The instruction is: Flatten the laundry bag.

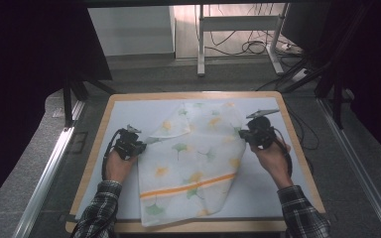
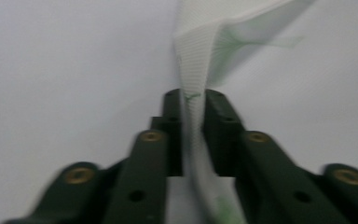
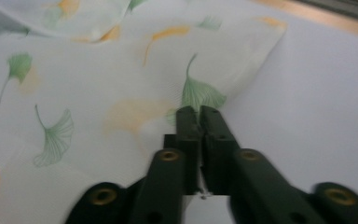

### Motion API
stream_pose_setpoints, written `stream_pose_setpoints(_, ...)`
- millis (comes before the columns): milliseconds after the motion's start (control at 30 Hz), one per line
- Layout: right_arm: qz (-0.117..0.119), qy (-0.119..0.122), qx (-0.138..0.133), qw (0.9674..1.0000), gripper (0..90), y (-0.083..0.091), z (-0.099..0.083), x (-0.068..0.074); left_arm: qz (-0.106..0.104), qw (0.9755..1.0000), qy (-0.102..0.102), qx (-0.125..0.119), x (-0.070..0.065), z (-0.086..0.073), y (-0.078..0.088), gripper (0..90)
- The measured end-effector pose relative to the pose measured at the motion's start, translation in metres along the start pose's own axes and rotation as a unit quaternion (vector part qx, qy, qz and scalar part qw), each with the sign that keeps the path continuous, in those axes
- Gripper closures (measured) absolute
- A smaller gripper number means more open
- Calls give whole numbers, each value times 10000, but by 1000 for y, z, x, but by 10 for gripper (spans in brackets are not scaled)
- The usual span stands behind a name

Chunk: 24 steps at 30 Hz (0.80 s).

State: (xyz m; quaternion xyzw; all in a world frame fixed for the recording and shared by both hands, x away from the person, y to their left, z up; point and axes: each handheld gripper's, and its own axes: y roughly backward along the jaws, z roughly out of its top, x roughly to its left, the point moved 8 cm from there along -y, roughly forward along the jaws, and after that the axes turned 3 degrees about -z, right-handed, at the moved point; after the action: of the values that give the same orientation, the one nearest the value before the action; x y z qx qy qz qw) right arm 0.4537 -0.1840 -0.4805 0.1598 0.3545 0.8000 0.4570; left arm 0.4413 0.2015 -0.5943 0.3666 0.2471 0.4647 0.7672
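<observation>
A thin printed cloth (image 1: 193, 163), white with green and yellow ginkgo leaves and an orange stripe, lies partly folded across the middle of the desk (image 1: 263, 198), its near edge reaching the front rim. The left hand-held gripper (image 1: 134, 147) sits at the cloth's left edge; in the left gripper view its jaws stand narrow with a doubled edge of the cloth (image 2: 196, 70) pinched between the pads. The right hand-held gripper (image 1: 250, 135) sits at the right edge; in the right gripper view its jaws are almost together on a fold of the cloth (image 3: 193, 95), which puckers at the tips. Both grips appear taken. Judged from its drape and creasing, the material is light, soft and without stiffness: it will sag between the two holds, slide easily on the smooth desk surface, and slip from a shallow pinch. It is not fragile, though a snagged weave is possible. The best holds are on edges or corners where two layers lie together, taken deep enough that the pads cover fabric fully, and kept level with each other so that the span lifts evenly.
</observation>
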Motion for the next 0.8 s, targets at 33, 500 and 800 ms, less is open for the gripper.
stream_pose_setpoints(33, -200, 52, -2, 9998, 617, 1, 4, -6, 67, 10000, -31, -34, 2, 0, 1, 564)
stream_pose_setpoints(500, -6, 202, 263, 9995, 559, 12, -67, -10, -368, 9971, -642, -186, -14, -11, 32, 264)
stream_pose_setpoints(800, 693, -689, 247, 9949, 576, -16, -90, -43, -510, 9926, -1073, 252, -48, -23, 13, 213)
